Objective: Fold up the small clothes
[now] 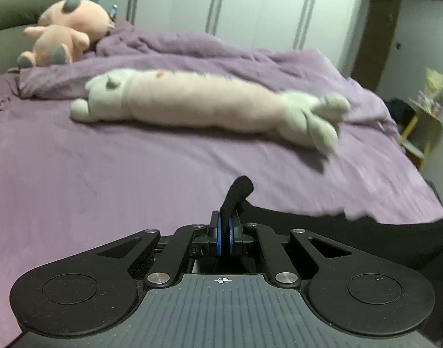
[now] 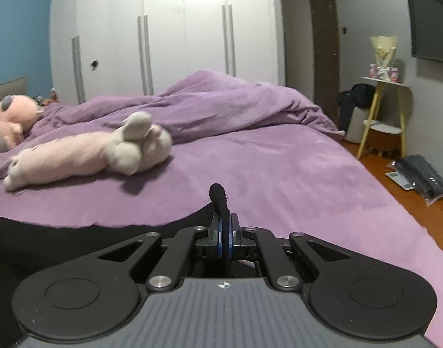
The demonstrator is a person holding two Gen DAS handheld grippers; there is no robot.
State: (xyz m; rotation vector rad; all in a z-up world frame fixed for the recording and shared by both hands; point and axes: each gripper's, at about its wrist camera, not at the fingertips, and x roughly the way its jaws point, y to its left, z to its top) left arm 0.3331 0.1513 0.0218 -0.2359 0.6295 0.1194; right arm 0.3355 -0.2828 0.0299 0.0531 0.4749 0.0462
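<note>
A black garment (image 1: 366, 240) lies on the purple bed and stretches to the right in the left wrist view. My left gripper (image 1: 225, 226) is shut on a pinched fold of it that sticks up between the fingers. In the right wrist view the same black garment (image 2: 47, 237) spreads to the left. My right gripper (image 2: 224, 226) is shut on another pinched edge of it. Both grippers hold the cloth just above the bed.
A long pink and white plush (image 1: 198, 104) lies across the bed (image 1: 105, 174), with a pink plush (image 1: 64, 32) by the headboard. A bunched purple duvet (image 2: 221, 104) lies behind. White wardrobes stand beyond. A yellow-legged side table (image 2: 381, 116) and floor clutter (image 2: 418, 177) are at right.
</note>
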